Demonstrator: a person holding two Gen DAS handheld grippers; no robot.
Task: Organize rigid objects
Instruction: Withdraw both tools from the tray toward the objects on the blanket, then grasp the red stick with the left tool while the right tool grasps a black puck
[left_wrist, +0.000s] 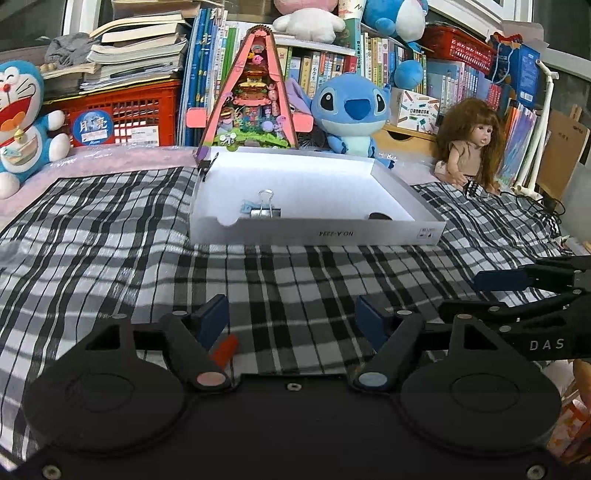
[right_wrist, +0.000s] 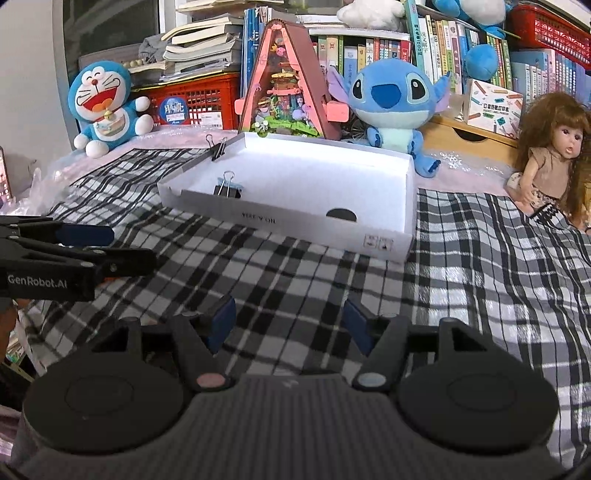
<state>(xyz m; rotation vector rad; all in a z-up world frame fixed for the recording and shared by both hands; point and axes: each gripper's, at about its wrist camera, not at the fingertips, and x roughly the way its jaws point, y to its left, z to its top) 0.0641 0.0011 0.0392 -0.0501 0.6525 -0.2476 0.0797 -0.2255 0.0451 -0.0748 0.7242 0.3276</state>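
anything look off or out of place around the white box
One binder clip is clamped on the box's left wall, not lying inside, unlike the clip on the box floor. A dark round piece sits in the near corner. Nothing spilled or damaged.

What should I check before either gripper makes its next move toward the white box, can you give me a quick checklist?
1. Left gripper empty, jaws apart: ok.
2. Right gripper empty, jaws apart: ok.
3. Grippers clear of each other: ok; they sit side by side, not touching.
4. White box flat on the checked cloth, open side up: ok.
5. Clips accounted for: one binder clip stands on the box's near wall, a second clip on the left wall: ok.
6. Anything loose left on the cloth to pick up: cannot tell; only a small orange piece shows by the left gripper's finger.
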